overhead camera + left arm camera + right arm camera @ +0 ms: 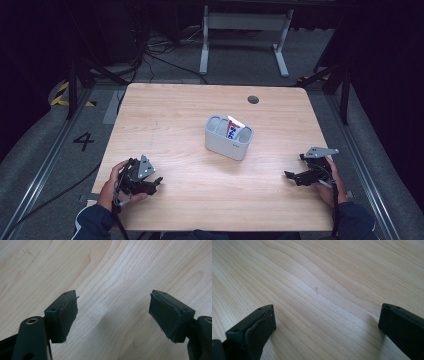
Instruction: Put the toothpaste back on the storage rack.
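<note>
Nearest the high camera: dark sleeves at the bottom edge, left hand (111,184) wrapped round the left gripper (154,184) near the near-left corner of the table (175,110), right hand (331,186) on the right gripper (292,176) near the near-right corner. Both low over the wood, well apart from each other, each tipped inward toward the table middle. Left gripper view: jaws spread wide, pads (65,317) dark and a bit ragged at the edges, bare pale woodgrain between and ahead of them, nothing gripped. Right gripper view: same story, jaws standing far apart, pads (257,336) over bare wood, nothing between. Grey three-cornered plates on top of both grippers, cables trailing back past the hands. Ahead of both grippers, roughly midway between them and farther up the table: a grey holder (227,142) with rounded compartments, standing upright, well clear of either jaw set. White tube with red and blue print (234,127) sticking up out of the holder's compartment on the right gripper's side, leaning slightly. Round dark grommet hole (253,99) in the tabletop beyond the holder, toward the far edge. Beyond the table: white desk frame (245,35) on grey floor, loose black cables (155,50), a "4" marked on the floor (83,141) out past the left gripper's side.
</note>
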`<state>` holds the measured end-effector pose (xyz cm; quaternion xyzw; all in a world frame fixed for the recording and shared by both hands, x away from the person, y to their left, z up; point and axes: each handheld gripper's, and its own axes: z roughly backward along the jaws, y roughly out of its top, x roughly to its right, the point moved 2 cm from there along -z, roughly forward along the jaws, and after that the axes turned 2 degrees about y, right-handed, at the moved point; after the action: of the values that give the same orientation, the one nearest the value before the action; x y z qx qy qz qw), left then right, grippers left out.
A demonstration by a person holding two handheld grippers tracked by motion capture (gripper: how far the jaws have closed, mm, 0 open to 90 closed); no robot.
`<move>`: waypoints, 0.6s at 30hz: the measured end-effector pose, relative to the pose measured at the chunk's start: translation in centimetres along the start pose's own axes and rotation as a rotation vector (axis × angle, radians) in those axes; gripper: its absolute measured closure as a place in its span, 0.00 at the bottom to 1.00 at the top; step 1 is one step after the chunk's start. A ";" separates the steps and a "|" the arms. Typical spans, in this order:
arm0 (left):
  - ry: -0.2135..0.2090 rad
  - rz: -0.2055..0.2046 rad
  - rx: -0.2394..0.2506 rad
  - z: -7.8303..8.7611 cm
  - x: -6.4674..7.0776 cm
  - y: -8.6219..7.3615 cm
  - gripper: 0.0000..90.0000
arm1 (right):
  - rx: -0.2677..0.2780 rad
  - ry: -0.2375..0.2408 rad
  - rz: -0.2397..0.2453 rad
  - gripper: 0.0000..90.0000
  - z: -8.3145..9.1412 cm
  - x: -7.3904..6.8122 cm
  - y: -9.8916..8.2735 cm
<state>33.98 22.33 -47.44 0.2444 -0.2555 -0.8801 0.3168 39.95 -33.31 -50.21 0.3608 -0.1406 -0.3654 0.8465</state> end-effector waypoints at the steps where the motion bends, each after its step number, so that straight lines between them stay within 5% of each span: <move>1: -0.004 0.008 0.001 0.0 0.0 -0.2 0.26 | 0.000 0.000 0.000 0.01 0.0 0.0 0.0; 8: -0.035 0.075 0.029 0.4 -0.1 -2.4 0.26 | 0.000 0.000 0.000 0.01 0.0 0.0 0.0; 18: -0.087 0.270 0.060 0.6 -1.0 -4.7 0.20 | 0.001 -0.001 0.002 0.02 0.0 0.0 0.0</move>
<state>32.29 26.29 -49.59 0.1787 -0.3256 -0.8313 0.4136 39.93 -33.31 -50.21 0.3610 -0.1417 -0.3647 0.8465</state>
